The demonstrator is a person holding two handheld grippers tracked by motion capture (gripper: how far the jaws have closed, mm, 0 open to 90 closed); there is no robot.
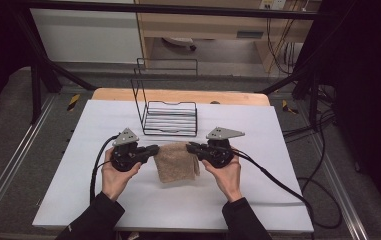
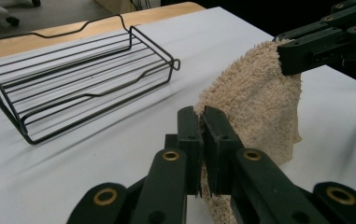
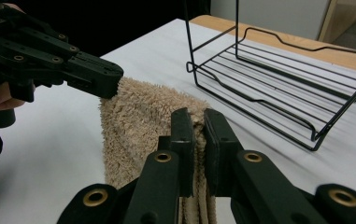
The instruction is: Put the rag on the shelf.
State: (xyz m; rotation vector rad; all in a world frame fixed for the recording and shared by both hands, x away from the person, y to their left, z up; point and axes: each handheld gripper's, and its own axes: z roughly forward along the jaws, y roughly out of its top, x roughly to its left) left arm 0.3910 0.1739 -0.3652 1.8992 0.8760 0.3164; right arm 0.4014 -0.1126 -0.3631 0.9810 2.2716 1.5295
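Folded towel lifted by two top corners, not yet at the wire rack

The towel (image 1: 177,162) is pinched at its upper left corner by the left tongs (image 1: 154,149) and at its upper right corner by the right tongs (image 1: 190,147), both pairs pressed together on the cloth. It is held stretched between the tongs, its top edge running from one to the other as the long axis, while the rest hangs down toward the table (image 1: 128,210); whether the lower edge touches the table cannot be told. The pick-up is judged done. Carrying and placing appear left, with the wire rack (image 1: 170,119) standing empty just beyond the tongs.
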